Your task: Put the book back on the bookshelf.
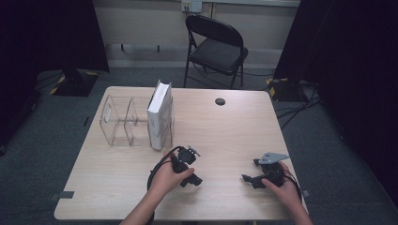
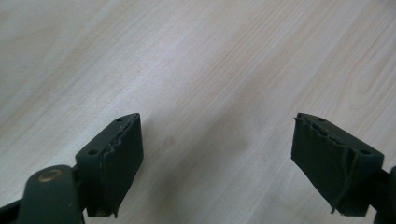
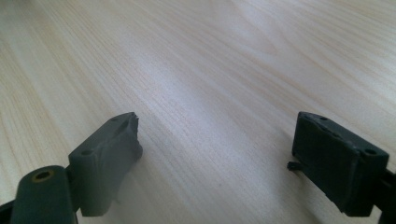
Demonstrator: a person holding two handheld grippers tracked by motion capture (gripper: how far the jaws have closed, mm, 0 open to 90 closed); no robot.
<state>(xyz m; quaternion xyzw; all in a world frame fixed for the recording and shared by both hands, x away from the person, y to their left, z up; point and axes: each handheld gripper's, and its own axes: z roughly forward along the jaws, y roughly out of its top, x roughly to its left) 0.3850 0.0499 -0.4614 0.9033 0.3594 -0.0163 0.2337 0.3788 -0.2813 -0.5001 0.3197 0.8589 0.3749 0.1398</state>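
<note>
Left tool (image 1: 195, 180) released, low over bench (image 1: 225, 131), right tool (image 1: 245, 178) released, w/ book (image 1: 158, 115) in clear rack (image 1: 117, 124) behind.

Soft, even light — sheen on wood, dark room edges, slightly blurred.

book (image 1: 159, 115) cover: too small to read | forearms: cut off (bottom edge)

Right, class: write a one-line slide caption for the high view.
Two hand-held grippers rest open near a white book upright in a clear organizer.
</note>
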